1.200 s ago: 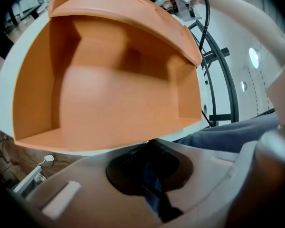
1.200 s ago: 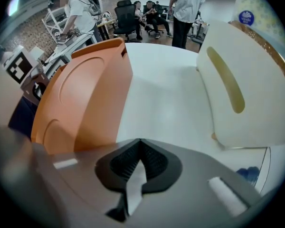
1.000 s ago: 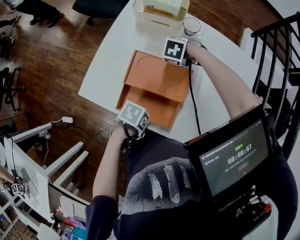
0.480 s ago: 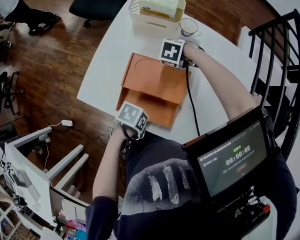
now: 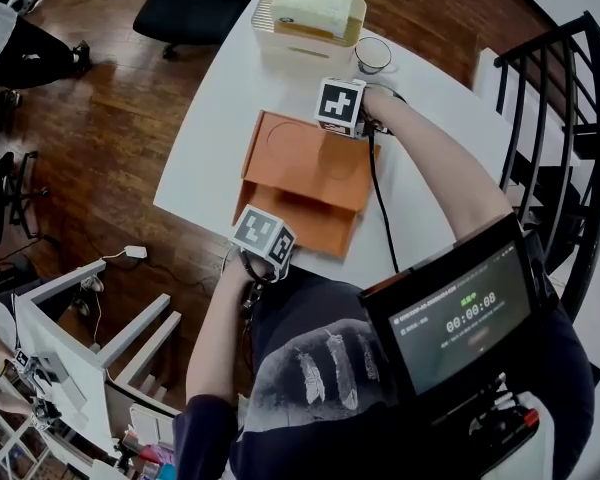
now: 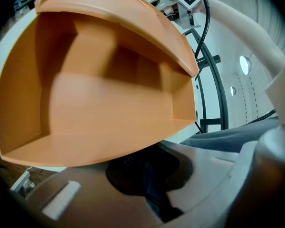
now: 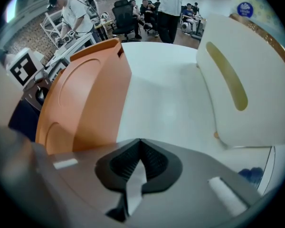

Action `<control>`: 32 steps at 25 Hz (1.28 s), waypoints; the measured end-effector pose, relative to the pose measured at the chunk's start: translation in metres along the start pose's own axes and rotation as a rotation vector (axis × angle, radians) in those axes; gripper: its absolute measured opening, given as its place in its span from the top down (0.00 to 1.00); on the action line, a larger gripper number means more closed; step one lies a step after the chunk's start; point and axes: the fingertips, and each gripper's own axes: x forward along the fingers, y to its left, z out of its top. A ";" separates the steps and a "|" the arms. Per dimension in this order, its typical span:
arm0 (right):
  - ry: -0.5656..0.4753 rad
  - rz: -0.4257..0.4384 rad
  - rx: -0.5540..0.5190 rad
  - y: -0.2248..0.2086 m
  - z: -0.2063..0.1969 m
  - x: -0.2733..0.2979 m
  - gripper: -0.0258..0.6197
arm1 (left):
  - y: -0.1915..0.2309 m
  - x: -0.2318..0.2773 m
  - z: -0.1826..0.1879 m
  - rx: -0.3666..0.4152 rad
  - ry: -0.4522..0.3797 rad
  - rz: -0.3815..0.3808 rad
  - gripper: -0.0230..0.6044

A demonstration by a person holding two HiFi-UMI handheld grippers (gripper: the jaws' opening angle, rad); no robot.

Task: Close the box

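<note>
A smooth, matte orange box [image 5: 302, 206] lies open at the middle of the frame on the white round-cornered table [image 5: 220, 108]. Its shallow rectangular tray is toward the lower edge, and its flat lid [image 5: 310, 148], pressed with a faint circle, is toward the top. The tray's near wall sits close to the table's lower edge, with little bare top below it. Bare white surface runs left of the box to the table's edge, above the brown wooden floor [image 5: 100, 118]. In the left gripper view the tray's hollow fills the picture with the lid's curved rim overhanging it. The left claw [image 6: 145, 159] is closed, its dark ribbed pads together and their tips tucked under the tray's near wall. The right claw [image 7: 140, 141] is closed on nothing, at the lid's upper right corner. Beyond it, smooth table stretches to a cream plastic basket [image 5: 300, 46] with a slotted handle, at the upper middle of the frame, holding a pale yellow soft pack [image 5: 315, 3]. A round white mug [image 5: 372, 56] stands just right of the basket. Black metal stair railing [image 5: 570, 118] fills the right edge.
</note>
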 end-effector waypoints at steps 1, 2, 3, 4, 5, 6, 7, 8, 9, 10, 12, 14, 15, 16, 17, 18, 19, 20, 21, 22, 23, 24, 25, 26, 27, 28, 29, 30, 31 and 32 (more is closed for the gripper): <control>-0.001 0.004 0.003 0.000 0.000 0.000 0.95 | 0.000 0.000 0.000 -0.003 0.000 -0.006 0.94; -0.002 0.008 0.006 -0.001 -0.001 0.001 0.95 | 0.000 0.000 0.001 -0.006 -0.002 -0.011 0.94; -0.003 0.012 0.009 -0.002 -0.001 0.001 0.95 | 0.000 0.000 0.003 -0.010 -0.006 -0.015 0.94; -0.004 0.016 0.012 -0.003 -0.002 0.000 0.95 | -0.001 0.000 0.006 -0.014 -0.012 -0.019 0.94; -0.006 0.020 0.016 -0.003 -0.002 0.000 0.95 | -0.001 -0.001 0.008 -0.019 -0.019 -0.024 0.94; -0.007 0.024 0.020 -0.003 -0.002 0.000 0.95 | -0.001 -0.001 0.010 -0.022 -0.025 -0.028 0.94; -0.008 0.027 0.024 -0.001 -0.001 0.000 0.95 | -0.001 -0.002 0.011 -0.023 -0.029 -0.031 0.94; -0.008 0.030 0.029 0.000 0.000 0.000 0.95 | 0.000 -0.003 0.011 -0.022 -0.033 -0.032 0.94; -0.007 0.031 0.031 0.000 0.000 0.001 0.95 | 0.000 -0.003 0.013 -0.023 -0.041 -0.035 0.94; -0.007 0.031 0.032 0.000 0.001 0.001 0.95 | 0.000 -0.004 0.016 -0.026 -0.050 -0.039 0.94; -0.008 0.032 0.031 0.000 0.001 0.001 0.95 | -0.001 -0.006 0.021 -0.029 -0.060 -0.042 0.94; -0.012 0.036 0.034 0.000 0.001 0.000 0.95 | -0.001 -0.007 0.022 -0.025 -0.057 -0.038 0.94; -0.016 0.040 0.039 0.000 0.001 0.000 0.95 | -0.001 -0.007 0.022 -0.024 -0.055 -0.037 0.94; -0.020 0.043 0.045 -0.001 0.000 0.000 0.95 | -0.001 -0.007 0.023 -0.024 -0.054 -0.038 0.94; -0.023 0.047 0.051 -0.002 0.000 0.000 0.95 | -0.002 -0.006 0.024 -0.024 -0.053 -0.039 0.94; -0.025 0.050 0.056 -0.003 -0.001 0.000 0.95 | -0.002 -0.006 0.025 -0.024 -0.052 -0.039 0.94; -0.026 0.052 0.059 -0.003 -0.002 0.001 0.95 | -0.002 -0.005 0.026 -0.023 -0.051 -0.039 0.94; -0.025 0.053 0.060 -0.004 -0.002 0.001 0.95 | -0.002 -0.005 0.027 -0.022 -0.051 -0.039 0.94; -0.022 0.052 0.059 -0.003 -0.002 0.001 0.95 | -0.002 -0.005 0.028 -0.021 -0.052 -0.039 0.94; -0.017 0.050 0.058 -0.002 -0.002 0.001 0.95 | -0.002 -0.005 0.028 -0.019 -0.053 -0.038 0.94; -0.011 0.047 0.057 -0.001 -0.001 0.001 0.95 | -0.002 -0.006 0.028 -0.017 -0.056 -0.036 0.94; -0.005 0.043 0.054 0.000 0.000 0.001 0.95 | -0.001 -0.007 0.028 -0.016 -0.058 -0.035 0.94; 0.002 0.039 0.050 0.001 0.001 0.001 0.95 | -0.001 -0.007 0.028 -0.015 -0.061 -0.034 0.94; 0.009 0.036 0.043 0.001 0.001 0.000 0.95 | -0.001 -0.008 0.028 -0.014 -0.063 -0.034 0.94; 0.015 0.033 0.037 0.002 0.001 0.000 0.95 | -0.001 -0.008 0.029 -0.013 -0.065 -0.033 0.94; 0.018 0.032 0.033 0.002 0.000 0.000 0.95 | -0.001 -0.009 0.029 -0.012 -0.065 -0.033 0.94; 0.017 0.032 0.032 0.001 0.000 0.000 0.95 | -0.001 -0.009 0.030 -0.012 -0.066 -0.032 0.94; 0.014 0.031 0.034 0.001 0.001 0.000 0.95 | -0.001 -0.009 0.030 -0.011 -0.066 -0.031 0.94; 0.010 0.031 0.036 0.001 0.001 0.000 0.95 | -0.001 -0.009 0.031 -0.011 -0.066 -0.030 0.94; 0.007 0.030 0.039 0.001 0.001 0.000 0.95 | -0.001 -0.009 0.031 -0.010 -0.065 -0.030 0.94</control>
